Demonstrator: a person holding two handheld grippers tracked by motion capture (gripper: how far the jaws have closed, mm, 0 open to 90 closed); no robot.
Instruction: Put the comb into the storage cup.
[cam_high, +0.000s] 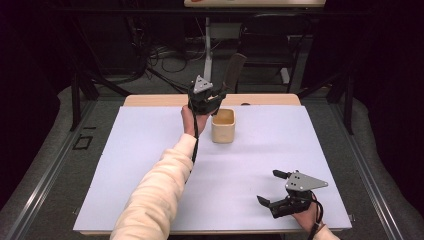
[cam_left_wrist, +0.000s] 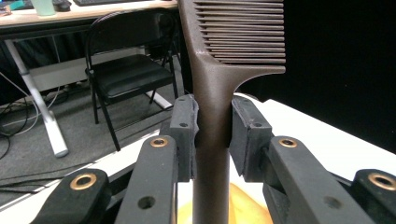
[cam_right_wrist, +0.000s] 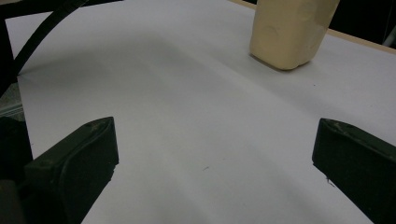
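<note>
Chair (cam_left_wrist: 126, 70) stands behind comb (cam_left_wrist: 212, 93), beige cup (cam_high: 223, 125) below.

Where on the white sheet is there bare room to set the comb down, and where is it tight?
Bare sheet runs left of the sleeve, and between the wooden box and the open right gripper. The right edge beyond the box is bare too. It is tight only around the box, where the left gripper holds the comb.

Light falls from above onto the white table (cam_high: 150, 150), the room beyond it nearly black. Soft shadows spread ahead of the right claw (cam_right_wrist: 215, 158); its jaws look blurred, and a low haze dulls every view.
</note>
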